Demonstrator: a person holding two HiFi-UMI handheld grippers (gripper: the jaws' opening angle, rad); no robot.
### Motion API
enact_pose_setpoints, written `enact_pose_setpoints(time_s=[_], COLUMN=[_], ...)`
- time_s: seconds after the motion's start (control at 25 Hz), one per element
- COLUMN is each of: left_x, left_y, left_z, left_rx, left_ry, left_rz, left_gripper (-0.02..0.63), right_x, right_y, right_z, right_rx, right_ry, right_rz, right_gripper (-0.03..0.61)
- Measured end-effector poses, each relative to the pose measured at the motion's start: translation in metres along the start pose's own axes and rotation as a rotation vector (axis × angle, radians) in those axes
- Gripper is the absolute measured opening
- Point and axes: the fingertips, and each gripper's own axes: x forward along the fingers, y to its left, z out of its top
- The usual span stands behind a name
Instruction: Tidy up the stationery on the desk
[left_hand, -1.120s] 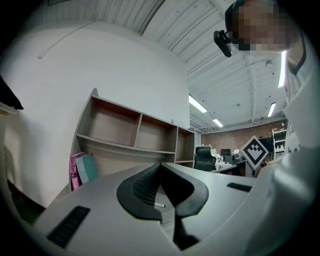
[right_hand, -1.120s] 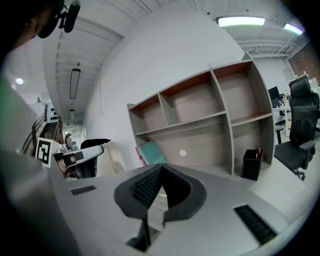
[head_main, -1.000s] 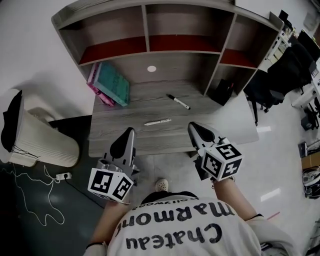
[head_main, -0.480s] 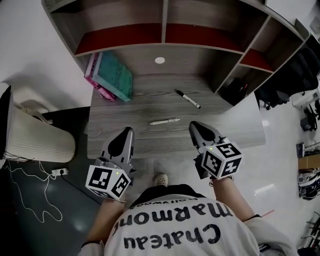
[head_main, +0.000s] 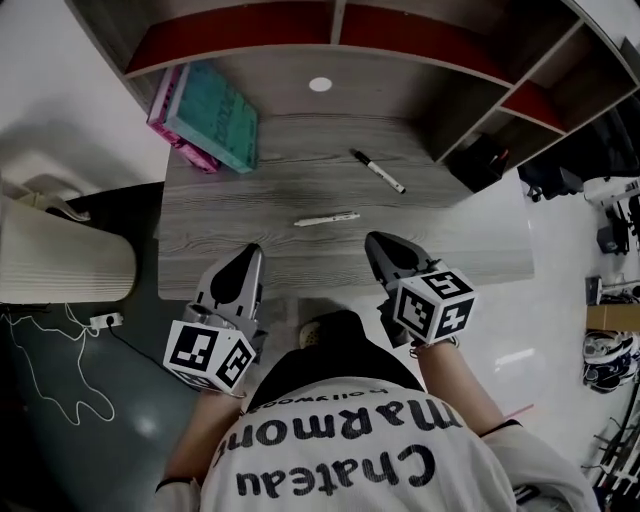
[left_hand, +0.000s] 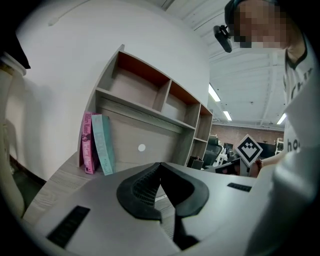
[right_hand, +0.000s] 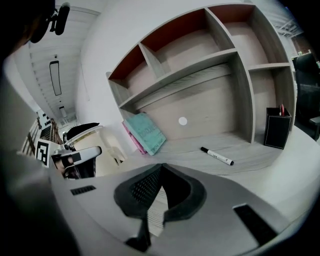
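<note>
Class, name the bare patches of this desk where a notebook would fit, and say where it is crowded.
Bare: the desk left of the pen, in front of the books; the right side, in front of the marker. Crowded: the back left corner with the books, the back right by the pen holder.

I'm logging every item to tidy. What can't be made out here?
Pen holder contents: right gripper view, too small; head view, in dark shadow.
Pink book spine print: left gripper view, too small and blurred.
White pen: in right gripper view, hidden behind the right gripper.
</note>
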Motion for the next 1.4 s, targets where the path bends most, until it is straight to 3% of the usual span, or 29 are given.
enact_pose_setpoints(time_s=[0.52,0.92,1.4], left_x=[0.018,0.019,-0.001], left_y=[0.03,0.049,0.058], left_z=[-0.016,-0.004,-0.003], left_rx=[-0.075,-0.103,-0.124], left_ry=[0.045,0.01,-0.008], left_rz=[0.14,0.272,0.388], left_gripper=[0.014,0.015,0.014], right_x=[0.064,0.104,0.129], right_y=[-0.026,-0.017,-0.009], right_z=[-0.003,0.007,-0.023], right_rx=[-0.183,-0.272,-0.392], right_ry=[0.195,0.3,0.486], right_rz=[0.086,0.257,0.414], right_gripper=[0.012,0.012,0.149])
